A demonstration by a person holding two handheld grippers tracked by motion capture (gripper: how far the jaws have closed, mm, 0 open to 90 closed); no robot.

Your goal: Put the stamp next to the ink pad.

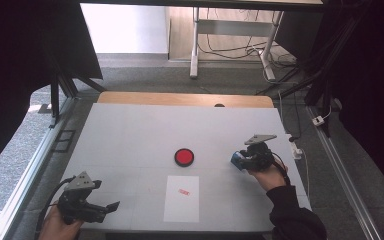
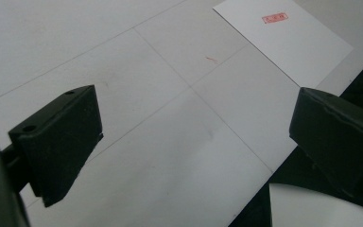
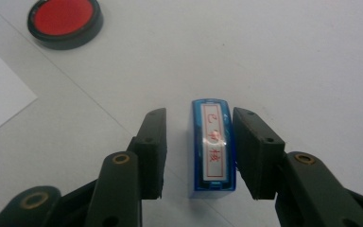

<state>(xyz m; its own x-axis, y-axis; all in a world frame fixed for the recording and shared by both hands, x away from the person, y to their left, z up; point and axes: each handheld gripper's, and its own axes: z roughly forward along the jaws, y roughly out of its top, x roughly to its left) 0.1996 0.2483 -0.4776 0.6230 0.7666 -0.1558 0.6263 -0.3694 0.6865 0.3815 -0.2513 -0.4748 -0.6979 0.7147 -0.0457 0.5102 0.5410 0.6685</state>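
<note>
i'm getting even, soft light across the grey table point(image 1: 130, 140), faint shadows; the high view is dark at both sides. the right gripper view is sharp on the blue stamp point(image 3: 212, 146), its label catching glare.

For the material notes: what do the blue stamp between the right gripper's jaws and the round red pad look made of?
Blue rectangular stamp: glossy translucent plastic, judging by a bright highlight across it. Round red ink pad: matt red surface, probably felt, in a dark, likely plastic rim.
</note>
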